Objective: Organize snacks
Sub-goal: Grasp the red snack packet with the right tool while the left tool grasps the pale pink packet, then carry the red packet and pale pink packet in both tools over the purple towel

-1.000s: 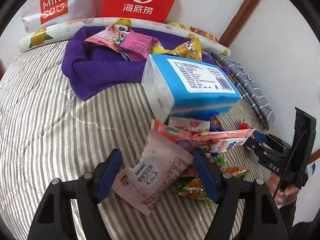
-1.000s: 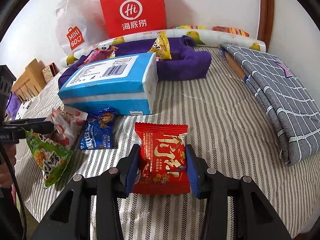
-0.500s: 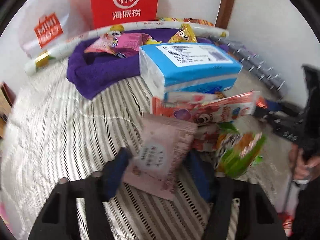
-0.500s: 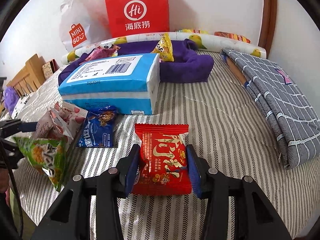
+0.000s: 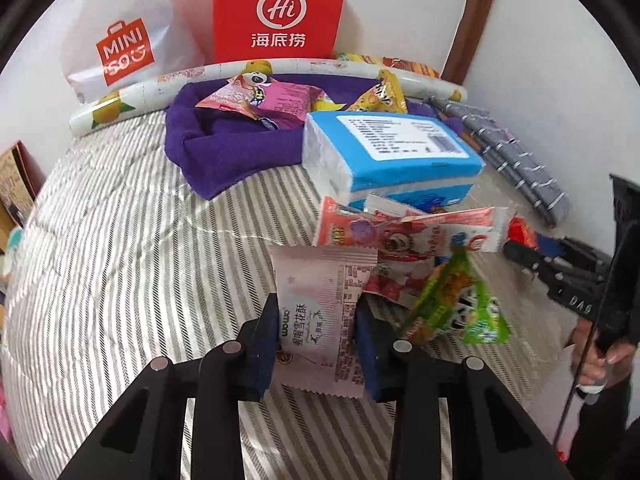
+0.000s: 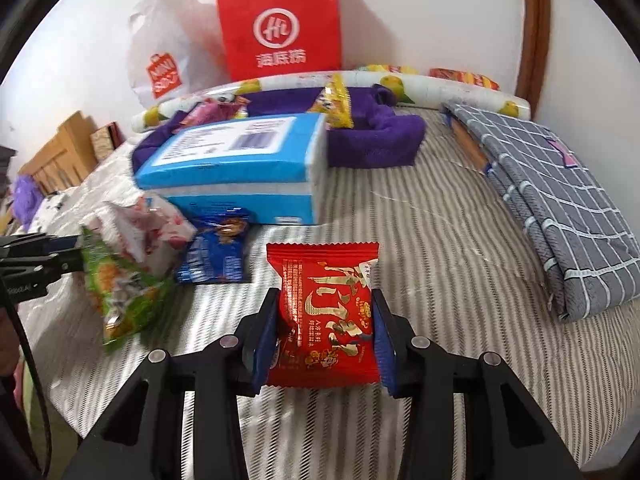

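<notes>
Two snacks half hidden: pink packet [image 5: 320,320], red packet [image 6: 326,316].

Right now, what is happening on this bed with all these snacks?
A person is sorting snack packets on a striped bed cover, using handheld tongs in each hand. The left tongs are shut on a pale pink packet, next to a loose pile with a green packet. The right tongs grip a red packet and their jaws are closing on it. A blue tissue pack and a purple towel holding more snacks lie further back.
</notes>
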